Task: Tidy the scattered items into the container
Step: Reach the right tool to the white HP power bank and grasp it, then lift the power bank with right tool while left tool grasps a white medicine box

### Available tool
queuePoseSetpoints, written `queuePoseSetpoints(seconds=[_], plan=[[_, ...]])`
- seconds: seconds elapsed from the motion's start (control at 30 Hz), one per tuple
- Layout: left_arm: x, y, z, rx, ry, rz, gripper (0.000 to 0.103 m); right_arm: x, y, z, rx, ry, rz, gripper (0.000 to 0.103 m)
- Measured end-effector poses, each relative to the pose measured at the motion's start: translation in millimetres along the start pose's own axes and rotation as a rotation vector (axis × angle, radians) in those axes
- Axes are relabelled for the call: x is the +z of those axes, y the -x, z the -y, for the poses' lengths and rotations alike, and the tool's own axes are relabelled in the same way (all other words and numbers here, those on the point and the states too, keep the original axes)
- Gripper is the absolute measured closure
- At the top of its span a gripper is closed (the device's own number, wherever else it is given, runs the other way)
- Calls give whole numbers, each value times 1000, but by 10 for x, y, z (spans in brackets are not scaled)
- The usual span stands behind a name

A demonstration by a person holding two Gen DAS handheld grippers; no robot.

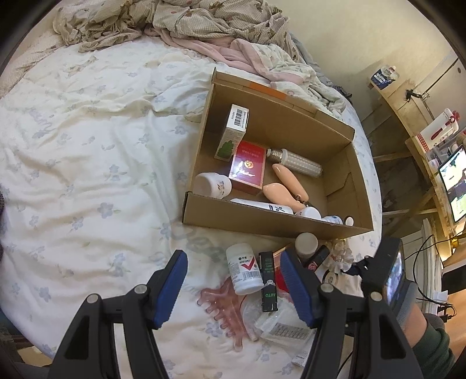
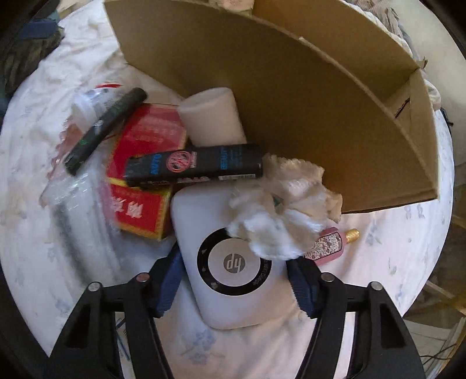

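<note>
A cardboard box (image 1: 250, 221) lies on the bed and holds several items: a white carton, a red pack (image 1: 247, 167), an LED bulb and pale bottles. My left gripper (image 1: 236, 280) is open above a white pill bottle (image 1: 243, 269), a black lighter (image 1: 268, 281) and a pink hair claw (image 1: 224, 309). My right gripper (image 2: 236, 287) is open, its jaws on either side of a white HP device (image 2: 233, 268) without clear contact. A white scrunchie (image 2: 282, 207), a black tube (image 2: 195, 164), a red box (image 2: 139, 186) and a pink perfume bottle (image 2: 329, 245) lie around it.
The box wall (image 2: 291, 102) stands just beyond the pile. A white cylinder (image 2: 212, 116) leans against it. Clear plastic bags (image 1: 276, 320) lie under the left gripper. Rumpled bedding (image 1: 174, 23) is at the back; shelves and a monitor (image 1: 454, 180) are right of the bed.
</note>
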State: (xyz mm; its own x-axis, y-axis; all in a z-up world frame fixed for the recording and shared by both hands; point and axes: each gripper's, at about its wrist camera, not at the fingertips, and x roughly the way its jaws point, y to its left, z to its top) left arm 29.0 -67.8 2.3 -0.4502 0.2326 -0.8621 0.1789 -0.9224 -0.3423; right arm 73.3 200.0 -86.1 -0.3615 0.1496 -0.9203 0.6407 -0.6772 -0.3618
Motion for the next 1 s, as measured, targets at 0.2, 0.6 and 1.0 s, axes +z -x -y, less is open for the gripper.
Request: queuePoseSetpoints(seconds=[0.2, 0.6, 1.0], plan=[[5, -4, 6, -5, 5, -1, 36, -164, 431, 77, 56, -32, 81, 38], [-155, -60, 306, 42, -146, -14, 36, -306, 1275, 807, 577, -367, 436, 39], [-457, -181, 810, -47, -409, -107, 36, -209, 1412, 902, 633, -421, 521, 39]])
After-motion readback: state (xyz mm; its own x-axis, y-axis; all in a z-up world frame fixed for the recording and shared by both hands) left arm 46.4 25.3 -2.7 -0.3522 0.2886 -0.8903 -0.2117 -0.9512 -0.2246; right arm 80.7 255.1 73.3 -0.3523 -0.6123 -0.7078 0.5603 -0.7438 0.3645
